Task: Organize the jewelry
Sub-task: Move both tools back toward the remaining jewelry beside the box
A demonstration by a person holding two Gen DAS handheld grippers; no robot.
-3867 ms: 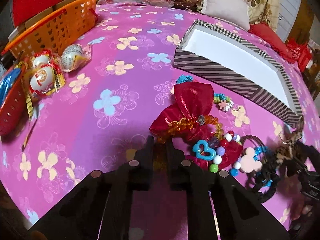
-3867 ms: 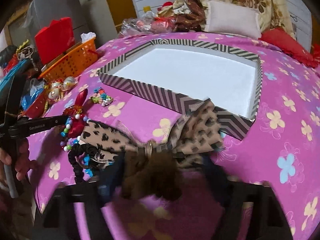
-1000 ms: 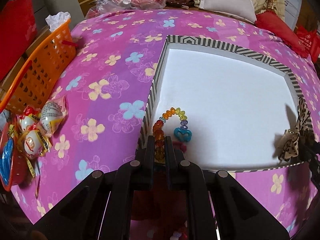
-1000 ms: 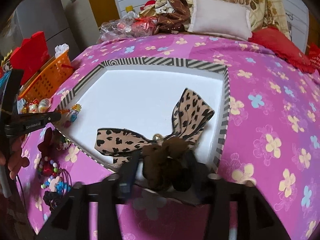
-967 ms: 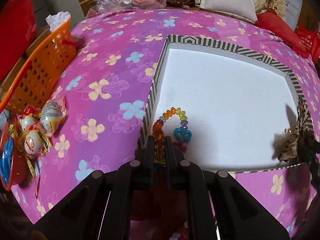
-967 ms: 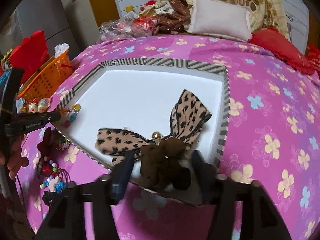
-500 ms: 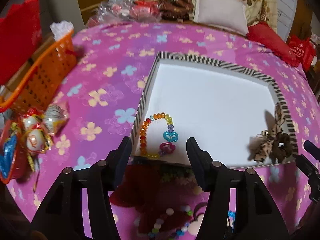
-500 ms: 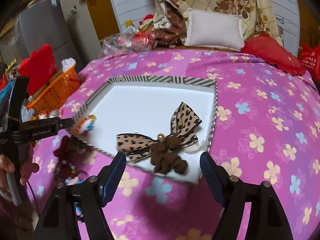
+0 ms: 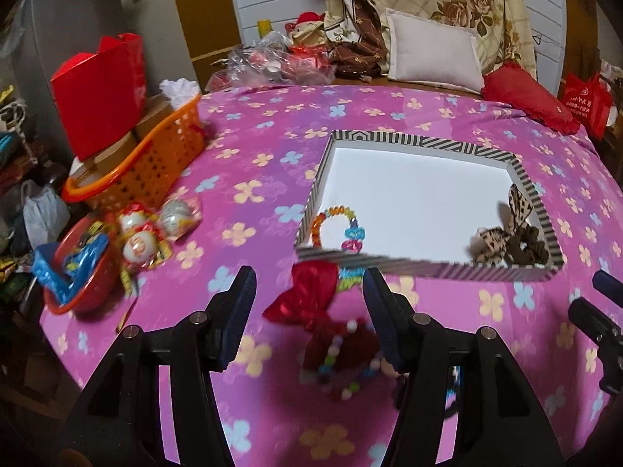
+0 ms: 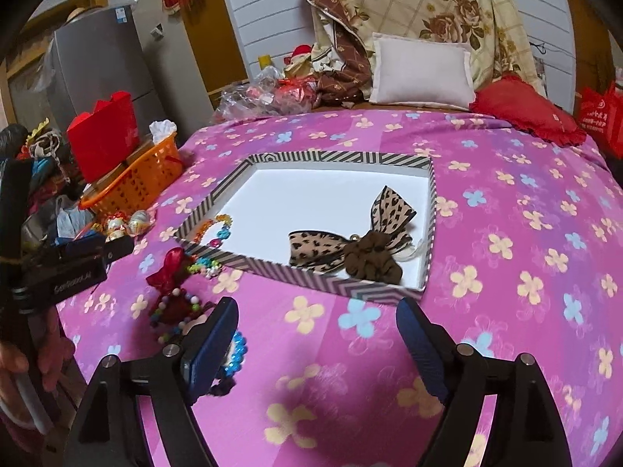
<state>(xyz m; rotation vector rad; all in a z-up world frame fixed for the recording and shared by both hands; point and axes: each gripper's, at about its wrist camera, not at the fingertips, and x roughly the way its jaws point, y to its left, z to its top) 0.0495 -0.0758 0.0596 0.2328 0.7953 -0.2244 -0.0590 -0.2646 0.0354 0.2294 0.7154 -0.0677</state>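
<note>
A striped box [image 9: 424,265] with a white floor lies on the pink flowered cloth. A coloured bead bracelet [image 9: 335,216] rests in its near left corner, and a leopard-print bow scrunchie [image 9: 506,241] in its near right corner. My left gripper [image 9: 307,284] is open and holds nothing. It hangs above a red bow [image 9: 311,297] and a pile of bead bands [image 9: 342,366] in front of the box. My right gripper [image 10: 317,311] hovers before the box [image 10: 311,277], short of the scrunchie [image 10: 350,247]. Its jaws are opening with nothing between them.
An orange basket [image 9: 148,167], wrapped eggs [image 9: 144,241] and a red bowl [image 9: 78,276] crowd the cloth's left edge. Pillows [image 9: 432,52] and bags line the far side. A hand [image 10: 15,362] holds the left tool at the right view's left edge.
The left gripper opened and let go of the bead bracelet, now lying in the box. The right gripper released the leopard scrunchie. Both grippers pulled back and rose away from the box.
</note>
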